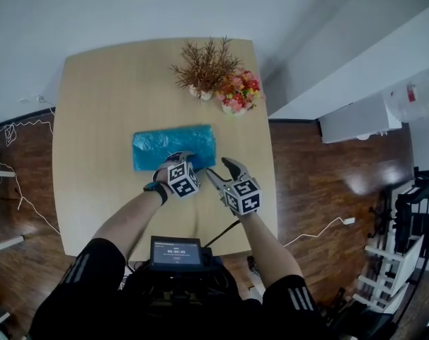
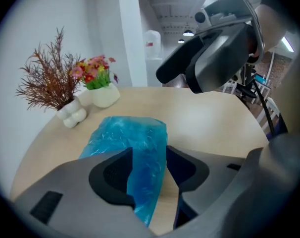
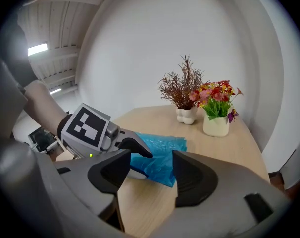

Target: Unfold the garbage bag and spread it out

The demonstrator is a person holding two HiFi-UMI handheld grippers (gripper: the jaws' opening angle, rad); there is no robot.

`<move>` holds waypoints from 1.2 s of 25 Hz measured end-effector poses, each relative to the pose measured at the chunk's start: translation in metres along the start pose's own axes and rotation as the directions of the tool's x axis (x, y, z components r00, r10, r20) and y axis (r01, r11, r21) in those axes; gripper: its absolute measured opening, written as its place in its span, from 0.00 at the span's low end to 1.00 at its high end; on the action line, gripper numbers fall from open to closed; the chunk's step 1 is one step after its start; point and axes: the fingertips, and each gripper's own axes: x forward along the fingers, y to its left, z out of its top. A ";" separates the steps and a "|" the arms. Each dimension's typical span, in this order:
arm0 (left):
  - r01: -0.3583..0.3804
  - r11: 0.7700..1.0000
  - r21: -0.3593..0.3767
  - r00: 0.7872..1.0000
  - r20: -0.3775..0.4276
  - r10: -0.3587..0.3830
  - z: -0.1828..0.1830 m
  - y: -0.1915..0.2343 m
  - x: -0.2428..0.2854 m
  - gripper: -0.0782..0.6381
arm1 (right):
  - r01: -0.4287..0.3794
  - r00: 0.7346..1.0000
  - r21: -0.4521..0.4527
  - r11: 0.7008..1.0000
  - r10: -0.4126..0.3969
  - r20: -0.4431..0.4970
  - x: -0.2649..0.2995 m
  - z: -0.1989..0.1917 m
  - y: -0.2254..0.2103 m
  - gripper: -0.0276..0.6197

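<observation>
Garbage bag (image 1: 173,147): blue, folded flat, mid-table (image 1: 94,119).
Left gripper (image 1: 176,157): jaws apart astride the bag's near edge, not pressing it.
Right gripper (image 1: 223,172): jaws wide, empty, just near-right of the bag.
Far edge: dried plant (image 1: 206,66), flower pot (image 1: 239,92) to its right.

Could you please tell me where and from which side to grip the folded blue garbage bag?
Probably its near long edge, from the person's side. The folded blue plastic garbage bag lies flat on the wooden table, so only an edge offers the fingers a pinch, and white flower vases stand beyond its far side.
</observation>
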 end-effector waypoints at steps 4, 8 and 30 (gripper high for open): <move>0.000 1.000 0.025 0.999 -0.040 0.001 -0.007 -0.001 0.021 0.42 | 0.000 1.000 0.026 1.000 0.000 -0.004 0.007 -0.006 -0.004 0.46; 0.053 0.996 -0.071 0.996 -0.064 -0.058 -0.019 -0.007 0.032 0.34 | -0.004 1.000 0.034 0.999 0.004 -0.010 0.011 -0.009 -0.008 0.46; 0.197 0.949 -0.247 0.930 0.355 -0.100 0.017 0.009 -0.057 0.12 | 0.046 0.997 -0.002 0.999 -0.046 -0.061 0.021 -0.022 -0.028 0.46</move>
